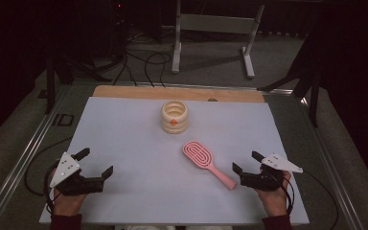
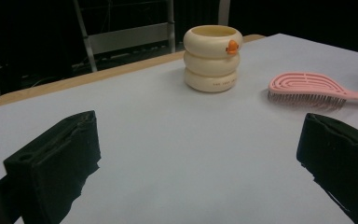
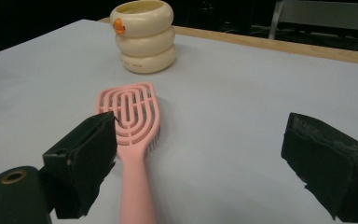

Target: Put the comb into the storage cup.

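A pink hairbrush lies bristles down on the white table cover, handle toward the near right. A cream ribbed cup with an orange spot stands upright behind it at the table's middle back. My left gripper rests open at the near left, nothing between its jaws; it looks toward the cup and the brush. My right gripper is open at the near right, just right of the brush handle. From it I see the brush lying beside the left jaw, the cup beyond.
A wooden strip edges the table's far side. Behind it stand a grey metal frame and loose cables on the floor. Metal rails run along both sides of the table.
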`<state>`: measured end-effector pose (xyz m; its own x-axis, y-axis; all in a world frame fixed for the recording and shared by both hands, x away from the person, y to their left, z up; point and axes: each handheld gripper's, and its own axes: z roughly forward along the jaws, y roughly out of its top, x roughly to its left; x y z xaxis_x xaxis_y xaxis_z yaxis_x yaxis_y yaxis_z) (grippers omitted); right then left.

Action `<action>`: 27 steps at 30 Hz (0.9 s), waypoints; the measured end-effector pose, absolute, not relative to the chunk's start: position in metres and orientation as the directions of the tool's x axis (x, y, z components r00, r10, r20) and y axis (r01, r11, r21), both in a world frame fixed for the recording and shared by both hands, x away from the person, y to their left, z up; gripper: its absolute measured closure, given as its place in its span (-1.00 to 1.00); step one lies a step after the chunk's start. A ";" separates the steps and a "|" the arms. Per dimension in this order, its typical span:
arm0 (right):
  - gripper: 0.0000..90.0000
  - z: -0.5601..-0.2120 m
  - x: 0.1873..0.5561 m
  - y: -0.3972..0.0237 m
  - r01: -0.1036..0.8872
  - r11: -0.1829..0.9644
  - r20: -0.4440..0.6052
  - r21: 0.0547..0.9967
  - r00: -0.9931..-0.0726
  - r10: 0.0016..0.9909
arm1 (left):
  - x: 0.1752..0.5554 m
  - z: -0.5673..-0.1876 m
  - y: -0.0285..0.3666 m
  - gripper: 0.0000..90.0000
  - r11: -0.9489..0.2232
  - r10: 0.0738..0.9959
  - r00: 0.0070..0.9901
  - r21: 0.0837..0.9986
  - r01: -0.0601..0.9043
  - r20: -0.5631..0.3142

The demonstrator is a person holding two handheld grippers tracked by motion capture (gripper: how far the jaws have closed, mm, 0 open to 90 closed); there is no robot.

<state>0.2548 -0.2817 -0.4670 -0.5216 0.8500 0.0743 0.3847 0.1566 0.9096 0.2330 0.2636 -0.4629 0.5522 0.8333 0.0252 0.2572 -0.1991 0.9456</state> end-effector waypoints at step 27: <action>-0.78 -0.436 0.270 -0.252 0.427 0.282 0.046 0.859 -0.614 0.788 | 0.231 -0.465 0.263 -1.00 -0.208 0.846 0.532 0.941 0.265 0.038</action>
